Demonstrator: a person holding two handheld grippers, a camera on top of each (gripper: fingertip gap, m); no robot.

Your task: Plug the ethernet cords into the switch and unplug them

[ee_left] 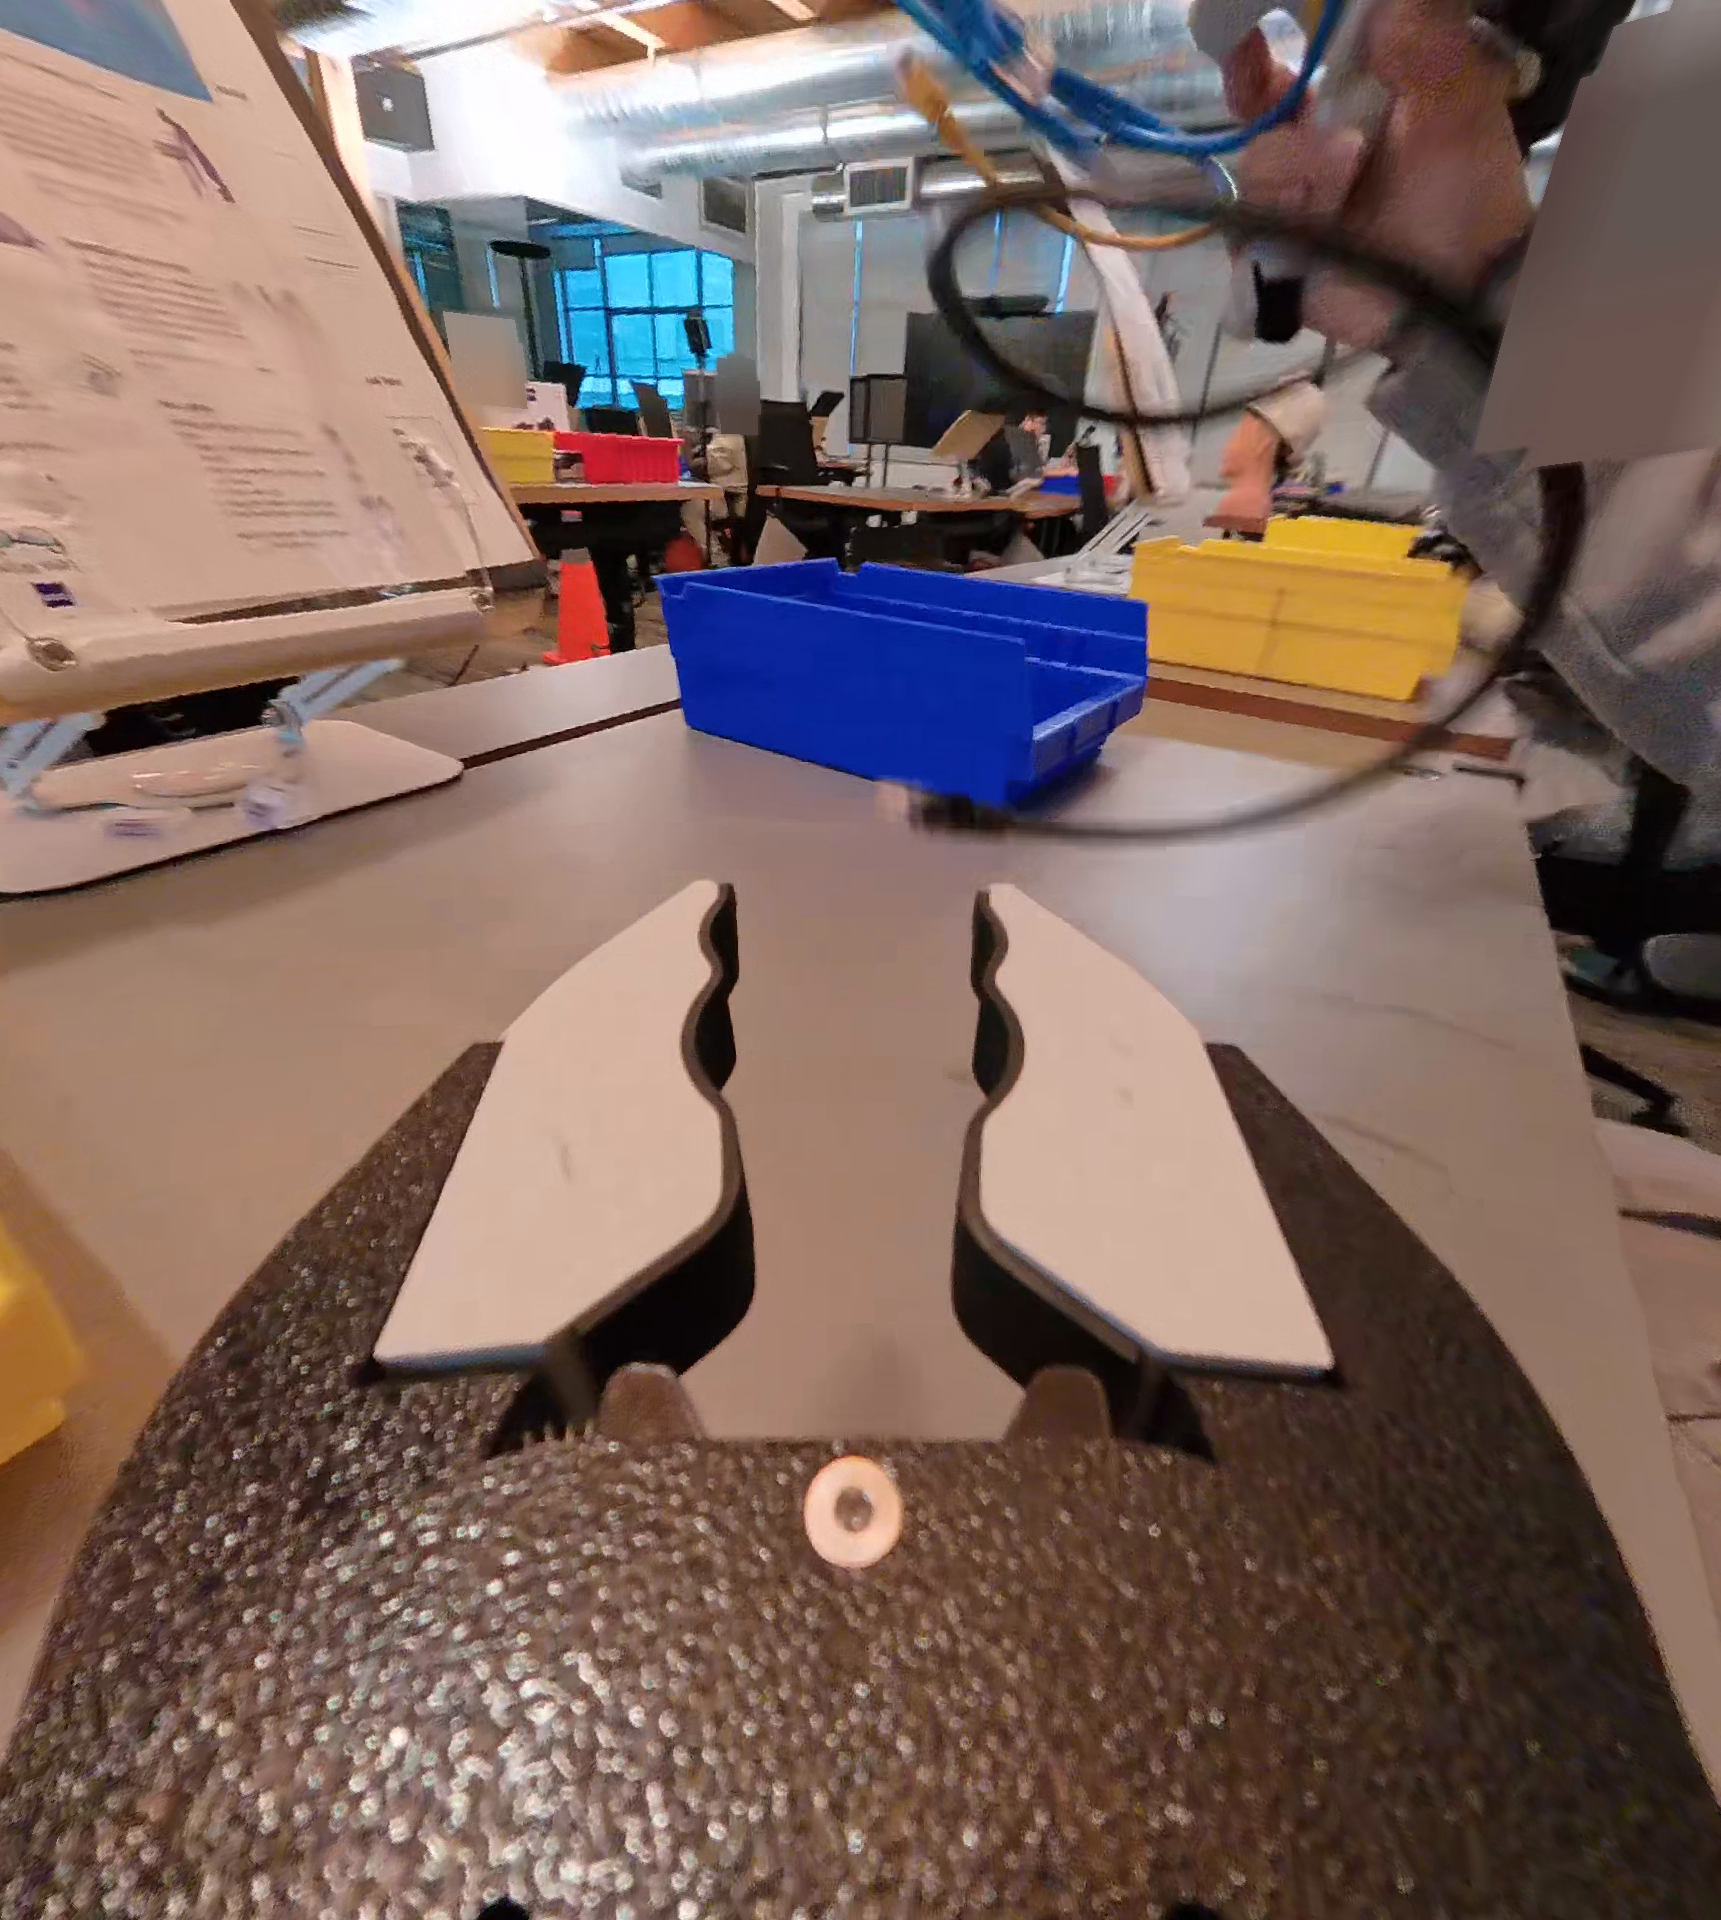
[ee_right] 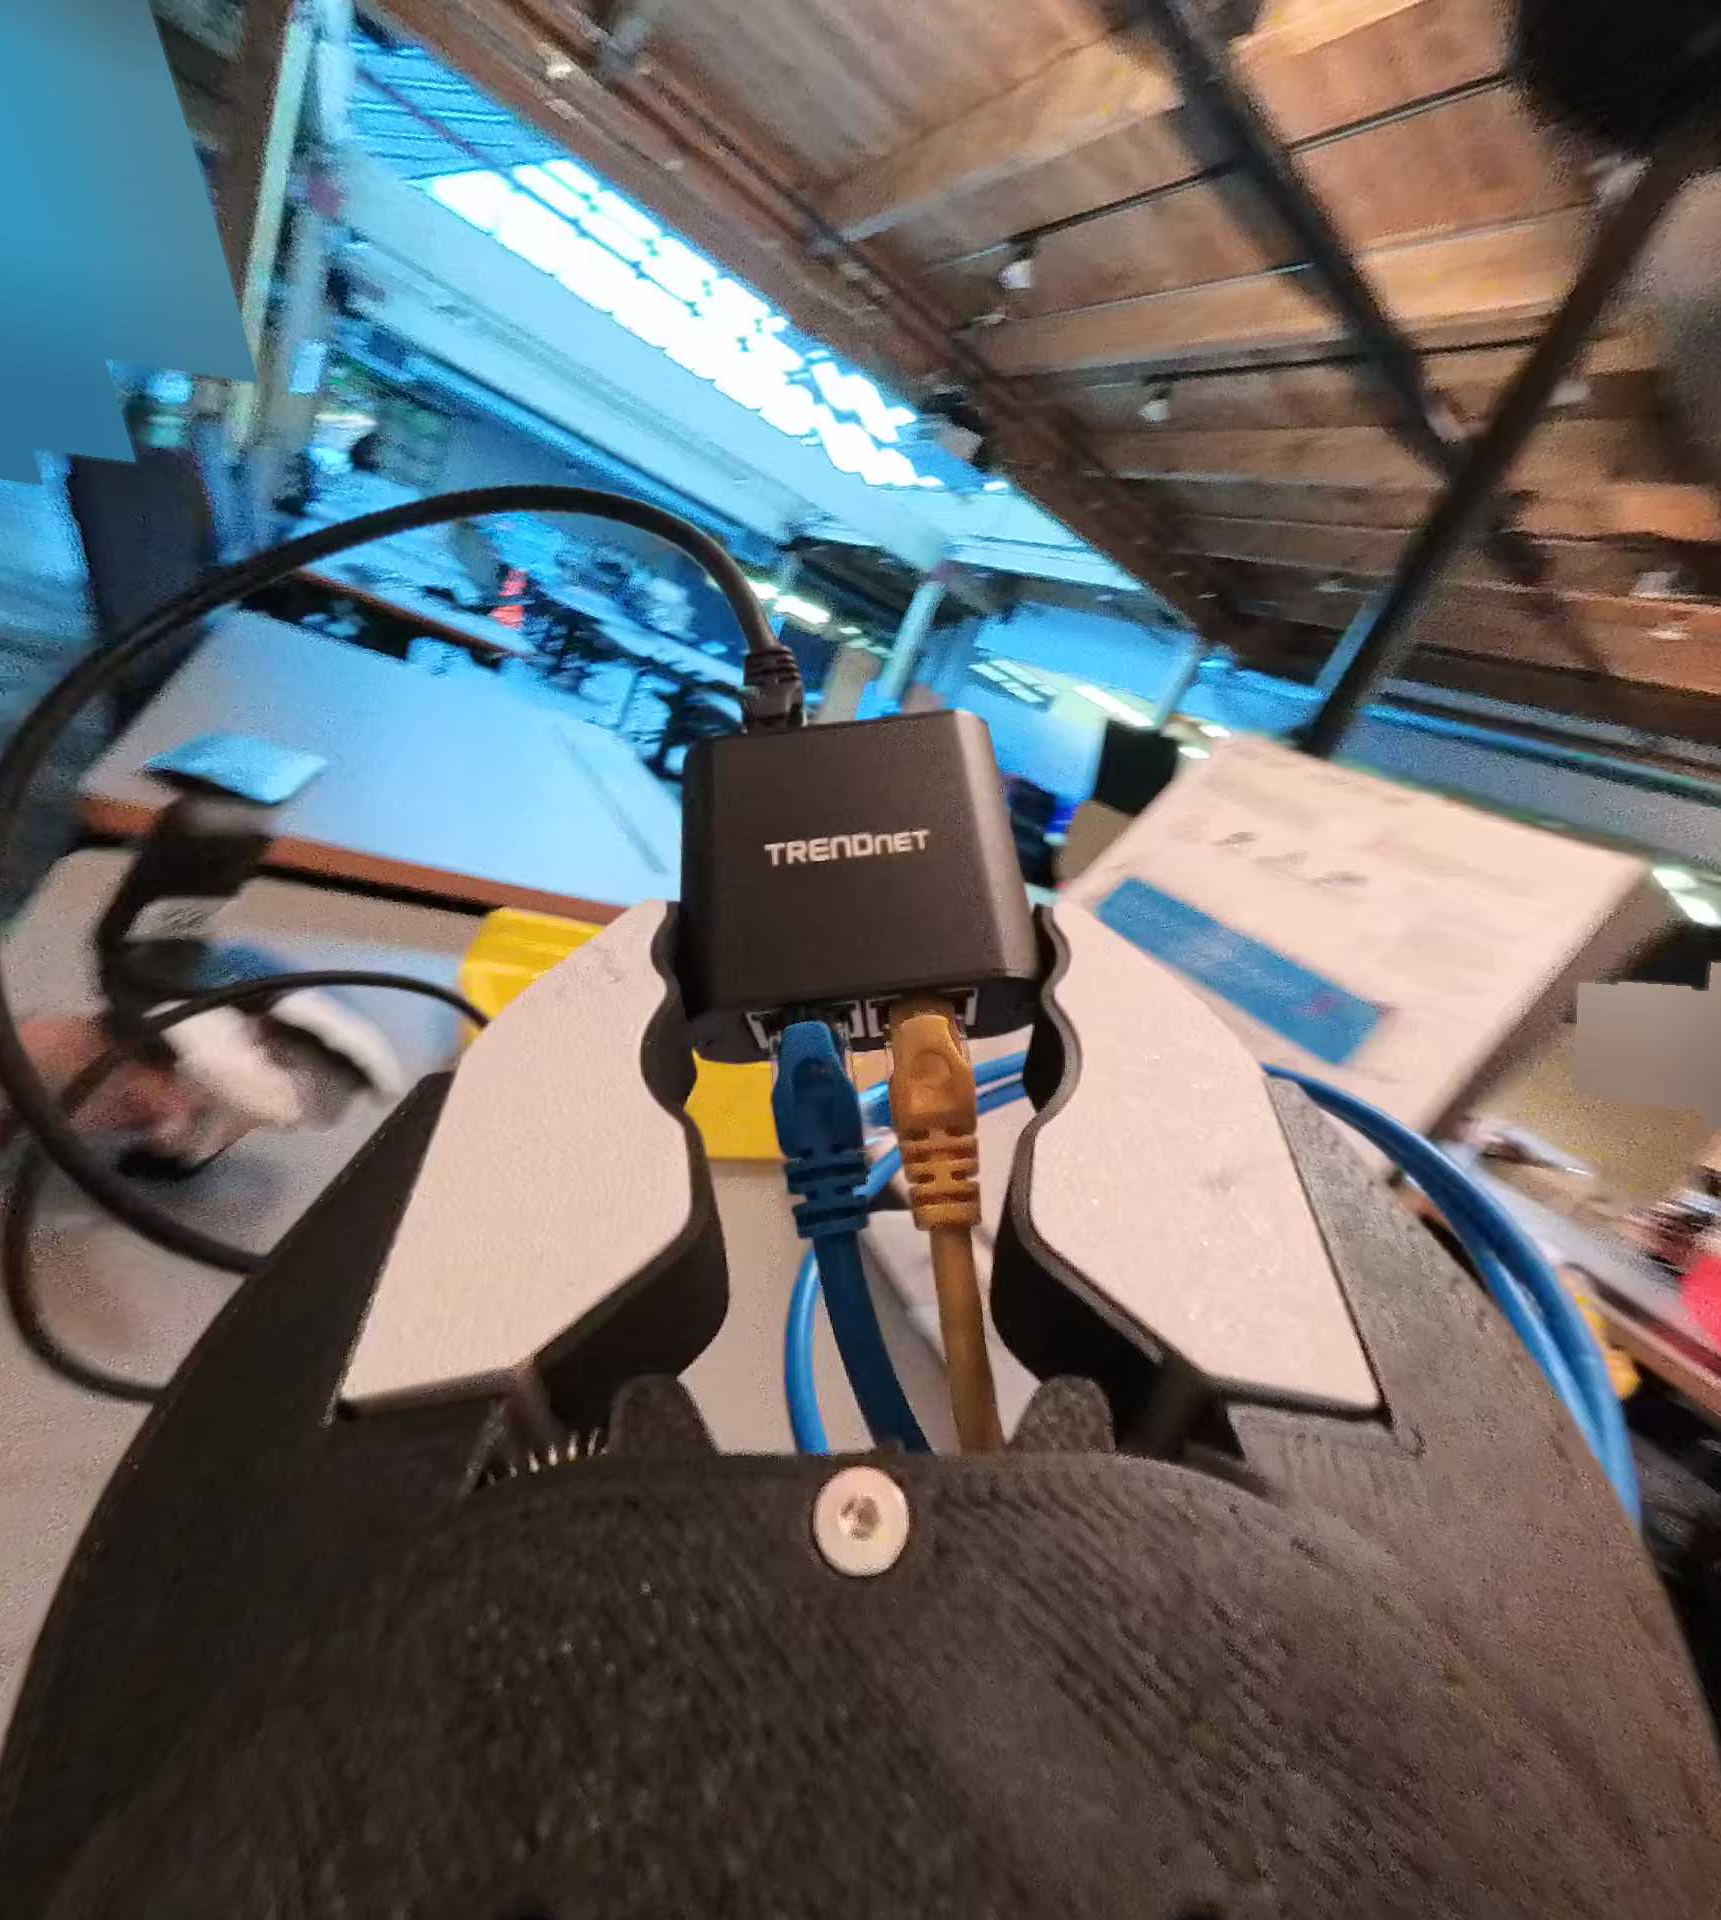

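The right tongs (ee_right: 851,971) clamp the black switch (ee_right: 845,873), raised off the desk (ee_left: 835,1039). The blue cord (ee_right: 820,1132) and yellow cord (ee_right: 934,1122) sit plugged between the fingers (unplugging stage, apparently). The left tongs (ee_left: 851,935), spread and empty, should next pinch one plug's latch.

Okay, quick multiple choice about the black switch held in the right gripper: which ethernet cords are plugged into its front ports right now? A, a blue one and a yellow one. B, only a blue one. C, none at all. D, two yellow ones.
A: in the right wrist view, the blue cord and the yellow cord both sit in the front ports of the switch, which the right gripper clamps by its sides.
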